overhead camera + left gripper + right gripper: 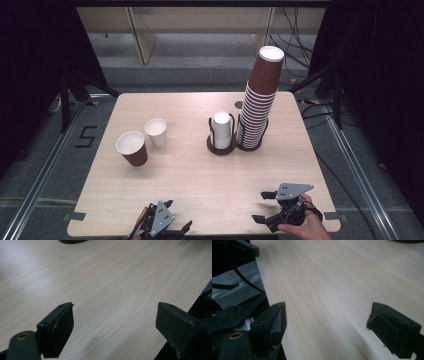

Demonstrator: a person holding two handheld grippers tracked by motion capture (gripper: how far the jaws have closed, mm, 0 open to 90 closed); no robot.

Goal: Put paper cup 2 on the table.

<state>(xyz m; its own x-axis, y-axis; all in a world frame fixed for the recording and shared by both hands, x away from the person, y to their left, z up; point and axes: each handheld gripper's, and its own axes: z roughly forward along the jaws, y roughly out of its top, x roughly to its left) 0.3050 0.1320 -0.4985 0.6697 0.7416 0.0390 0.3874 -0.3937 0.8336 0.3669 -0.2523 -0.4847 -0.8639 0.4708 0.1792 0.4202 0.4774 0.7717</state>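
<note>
High view first: both grippers sit at the near edge of the pale wooden table (200, 175), and every cup lies beyond them, toward the far side. Taking the black twin-ring cup holder (235, 146) at mid-table as the landmark, the tall leaning stack of brown paper cups (260, 102) fills its right ring and the short stack of upturned white paper cups (222, 130) its left ring. Well to the left of the holder stand two loose cups, mouths up: the brown paper cup with a white inside (132, 148), tilted a little, and just beside it, slightly farther back, the small white paper cup (156, 132).

From where I stand, the left gripper (170, 216) is the nearer one to those loose cups, which lie forward and to the left of it; the right gripper (263, 206) sits almost straight below the holder, so the stacks are its natural reach, straight ahead.

Left gripper view shows its two black jaws spread wide over bare wood, nothing between them. Right gripper view shows the same: jaws wide apart, empty, the table edge at one side.
</note>
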